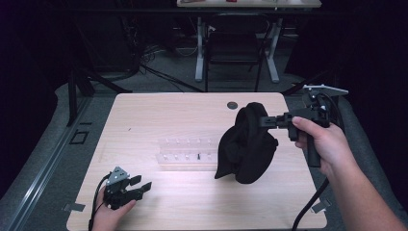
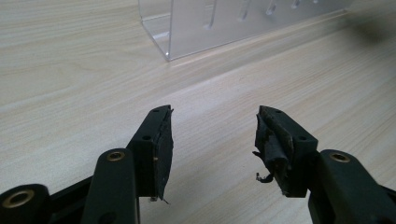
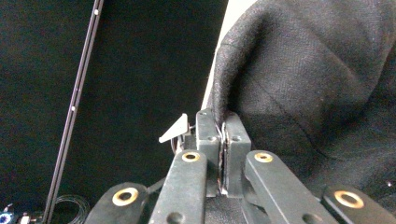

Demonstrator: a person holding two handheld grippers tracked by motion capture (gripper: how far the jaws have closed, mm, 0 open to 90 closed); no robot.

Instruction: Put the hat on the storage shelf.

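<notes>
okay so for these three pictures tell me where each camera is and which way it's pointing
High view: above the person's side, looking forward and down on the table; both forearms, left gripper, right gripper holding black cloth.
Left gripper view: low over the tabletop, along open jaws toward the clear rack.
Right gripper view: along jaws shut on the cloth's edge.
Shared: the rack and the cloth each show in the high view too.
</notes>
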